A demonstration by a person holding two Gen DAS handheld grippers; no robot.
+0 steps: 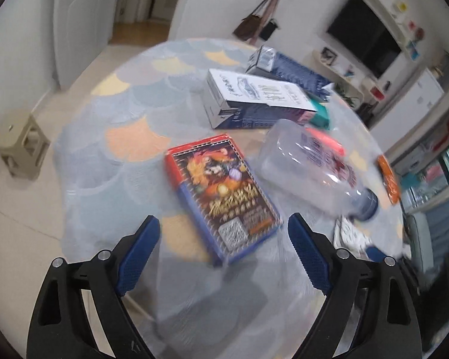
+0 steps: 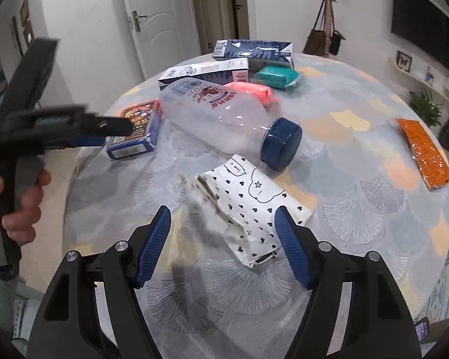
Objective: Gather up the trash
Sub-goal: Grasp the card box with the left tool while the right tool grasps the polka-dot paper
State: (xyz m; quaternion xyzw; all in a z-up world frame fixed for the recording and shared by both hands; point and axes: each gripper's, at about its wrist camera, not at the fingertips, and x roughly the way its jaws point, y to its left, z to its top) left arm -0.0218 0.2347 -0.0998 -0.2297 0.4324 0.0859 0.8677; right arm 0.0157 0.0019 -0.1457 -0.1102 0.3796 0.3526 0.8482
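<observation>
Tabletop (image 2: 359, 137): "Love u" paper bag (image 2: 254, 206)

Bare tablecloth (image 2: 359, 209) right of crumpled paper bag (image 2: 254, 209)

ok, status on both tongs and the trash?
Left tongs open over card box. Right tongs open, astride crumpled heart-print paper, not gripping. Plastic jar lies just beyond.

A clear plastic bottle (image 2: 221, 119) is lying on the round tabletop (image 2: 359, 209); two long cartons (image 2: 206, 73) are lying behind it, a small printed box (image 2: 134, 131) left, a crumpled paper bag (image 2: 248, 209) before it.
</observation>
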